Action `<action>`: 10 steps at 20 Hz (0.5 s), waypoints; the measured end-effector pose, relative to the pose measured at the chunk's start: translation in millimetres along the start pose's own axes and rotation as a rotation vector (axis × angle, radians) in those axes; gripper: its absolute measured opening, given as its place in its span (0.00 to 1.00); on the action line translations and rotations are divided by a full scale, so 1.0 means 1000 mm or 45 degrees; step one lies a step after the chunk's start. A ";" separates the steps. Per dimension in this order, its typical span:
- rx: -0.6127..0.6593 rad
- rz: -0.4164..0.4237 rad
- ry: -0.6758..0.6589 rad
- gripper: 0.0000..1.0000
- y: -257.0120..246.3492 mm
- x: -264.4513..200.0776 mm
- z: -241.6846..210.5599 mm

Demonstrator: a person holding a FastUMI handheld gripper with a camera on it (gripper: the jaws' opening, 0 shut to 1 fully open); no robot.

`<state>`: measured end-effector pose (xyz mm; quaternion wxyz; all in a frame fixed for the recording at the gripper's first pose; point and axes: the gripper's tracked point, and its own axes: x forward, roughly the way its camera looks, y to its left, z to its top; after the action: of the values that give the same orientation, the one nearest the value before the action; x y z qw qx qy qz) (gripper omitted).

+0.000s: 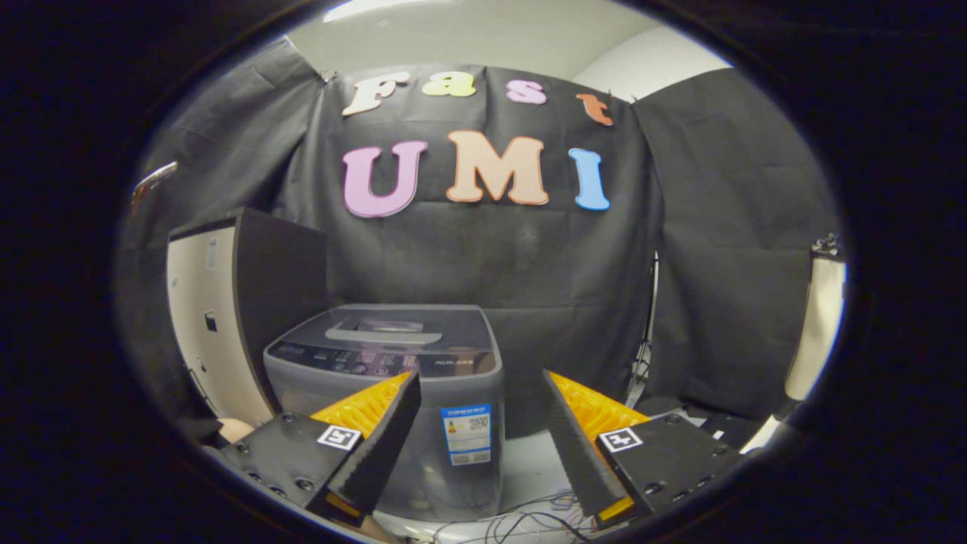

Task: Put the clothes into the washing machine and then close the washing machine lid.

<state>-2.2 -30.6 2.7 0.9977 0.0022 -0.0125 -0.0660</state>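
Observation:
A small grey top-loading washing machine (pixel 393 378) stands on the floor just ahead of my fingers, a little to the left. Its dark lid (pixel 385 332) lies flat and shut on top, with a control strip along the front edge. My gripper (pixel 480 381) is open, the two fingers spread wide with only air between them. The left finger overlaps the machine's front right corner in the view; I cannot tell whether it touches. No clothes are between the fingers.
A dark-sided cabinet with a pale front (pixel 227 317) stands close to the left of the machine. Loose cables (pixel 529 517) lie on the floor below the fingers. More cables and dark gear (pixel 680 412) sit at the right by the cloth wall.

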 end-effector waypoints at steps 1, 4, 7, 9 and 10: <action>-0.004 -0.004 0.003 0.98 0.000 -0.001 0.000; -0.002 -0.004 0.003 0.98 0.004 -0.002 0.001; -0.001 -0.004 0.006 0.98 0.004 -0.001 0.000; 0.001 -0.005 0.004 0.98 0.004 -0.002 0.000; 0.000 -0.004 0.006 0.98 0.005 -0.002 0.001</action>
<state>-3.5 -25.8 3.2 0.9976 0.0023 -0.0100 -0.0678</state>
